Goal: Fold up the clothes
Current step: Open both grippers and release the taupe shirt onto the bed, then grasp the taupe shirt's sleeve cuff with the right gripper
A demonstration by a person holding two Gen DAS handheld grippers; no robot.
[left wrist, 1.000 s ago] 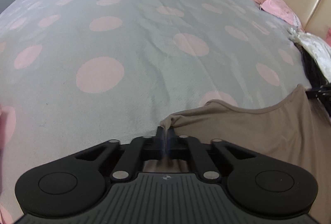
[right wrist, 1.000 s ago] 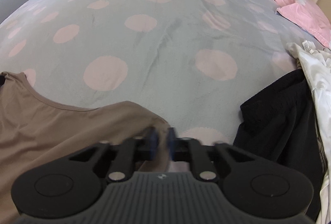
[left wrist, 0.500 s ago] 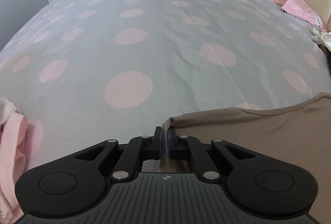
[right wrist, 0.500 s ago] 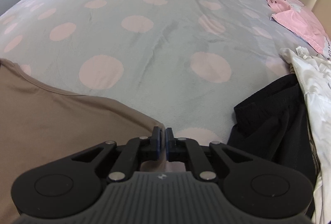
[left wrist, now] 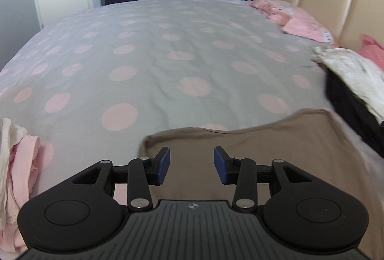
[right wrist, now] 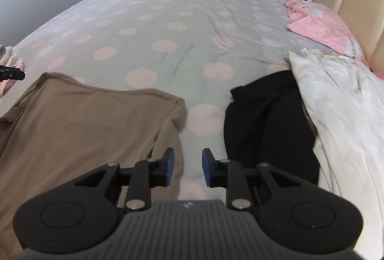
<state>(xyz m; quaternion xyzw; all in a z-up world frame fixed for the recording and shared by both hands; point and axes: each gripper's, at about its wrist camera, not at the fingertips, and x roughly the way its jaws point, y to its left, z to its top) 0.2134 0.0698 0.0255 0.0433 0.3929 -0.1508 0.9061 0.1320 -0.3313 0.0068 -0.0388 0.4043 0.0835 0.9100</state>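
Left tongs (left wrist: 192, 165) tilted downward, jaws opening, nothing between. Right tongs (right wrist: 188, 167) likewise, jaws opening, empty.

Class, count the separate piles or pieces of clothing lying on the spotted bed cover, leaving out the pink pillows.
4, perhaps more hidden: the brown top spread nearest; a black garment to its right; a white garment overlapping that; a pink-and-white heap at the left edge.

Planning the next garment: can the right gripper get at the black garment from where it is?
Probably yes. The right gripper, jaws opening and empty, hangs beside the black garment, whose near edge lies bare on the bedspread; only its far side sits under the white garment.
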